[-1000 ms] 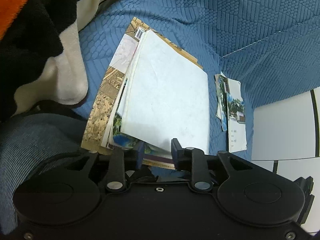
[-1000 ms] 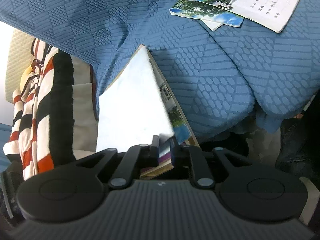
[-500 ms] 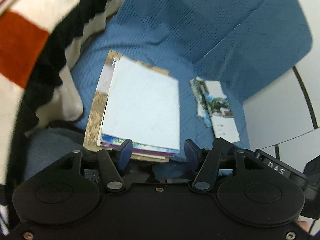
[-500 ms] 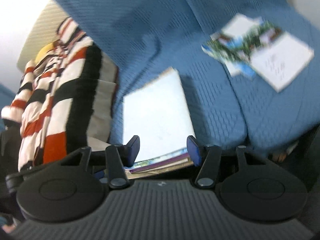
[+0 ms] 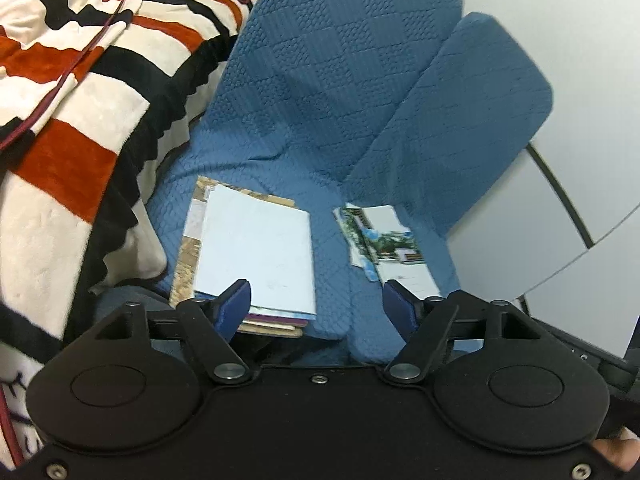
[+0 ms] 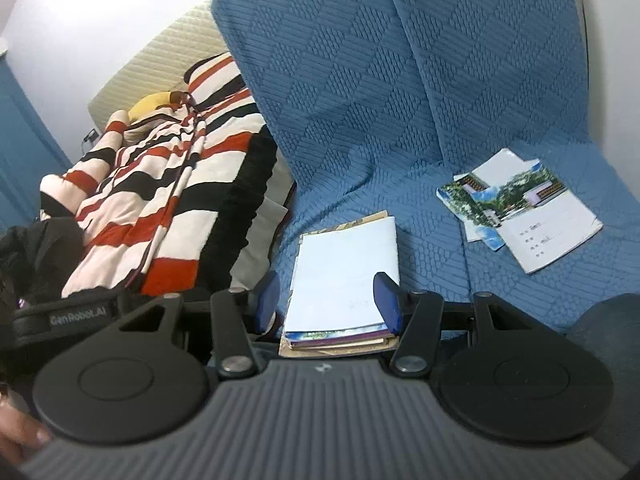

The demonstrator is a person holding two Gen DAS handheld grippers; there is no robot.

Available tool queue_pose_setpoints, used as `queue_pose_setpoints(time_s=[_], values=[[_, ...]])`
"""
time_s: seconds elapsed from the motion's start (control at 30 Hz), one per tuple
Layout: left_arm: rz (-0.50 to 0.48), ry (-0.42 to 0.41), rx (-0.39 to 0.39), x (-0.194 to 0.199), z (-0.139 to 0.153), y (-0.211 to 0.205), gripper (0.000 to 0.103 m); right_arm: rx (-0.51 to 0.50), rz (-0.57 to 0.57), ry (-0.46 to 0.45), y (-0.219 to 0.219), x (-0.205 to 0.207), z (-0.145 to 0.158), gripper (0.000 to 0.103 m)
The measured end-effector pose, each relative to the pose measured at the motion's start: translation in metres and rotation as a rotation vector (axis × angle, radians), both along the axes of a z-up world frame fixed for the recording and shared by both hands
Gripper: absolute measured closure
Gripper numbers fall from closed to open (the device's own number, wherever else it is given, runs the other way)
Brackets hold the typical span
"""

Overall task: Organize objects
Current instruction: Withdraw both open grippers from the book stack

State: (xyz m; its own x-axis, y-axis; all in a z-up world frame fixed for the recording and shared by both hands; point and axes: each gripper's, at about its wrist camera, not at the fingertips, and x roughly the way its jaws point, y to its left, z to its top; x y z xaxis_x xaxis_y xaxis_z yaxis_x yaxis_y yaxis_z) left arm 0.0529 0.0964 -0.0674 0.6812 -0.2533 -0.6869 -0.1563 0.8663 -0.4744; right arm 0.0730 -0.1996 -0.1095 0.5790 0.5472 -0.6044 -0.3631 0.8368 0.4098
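Your left gripper [image 5: 316, 300] is opening, your right gripper [image 6: 328, 300] apart, both empty. Loose booklets [image 6: 520, 216] right of the stack [image 6: 344, 272]: thin, floppy; pinch an edge.

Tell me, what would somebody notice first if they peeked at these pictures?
Probably the big striped blanket in red, black and cream, heaped at the left of the blue sofa. Next, the neat stack of books with a white cover on top, lying on the seat, and the looser booklets with tree photos to its right. Both tools hang above them, holding nothing.
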Motion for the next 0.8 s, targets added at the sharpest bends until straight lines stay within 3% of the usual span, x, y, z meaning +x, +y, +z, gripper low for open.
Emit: queue_pose_setpoints(time_s=[0.33,0.47,0.53,0.8], values=[[0.021,-0.048,0.038,-0.04,0.007,-0.022,0.014,0.001,0.016,-0.047,-0.025,-0.033,0.0,0.047],[0.028,-0.052,0.037,-0.049,0.0,-0.024,0.002,-0.005,0.029,-0.076,-0.03,-0.039,-0.003,0.028],[0.037,-0.054,0.055,-0.053,-0.001,-0.025,0.001,0.005,0.028,-0.074,-0.032,-0.039,-0.005,0.018],[0.044,-0.05,0.089,-0.056,-0.009,-0.033,0.001,-0.036,0.041,-0.074,-0.028,-0.036,-0.018,0.017]])
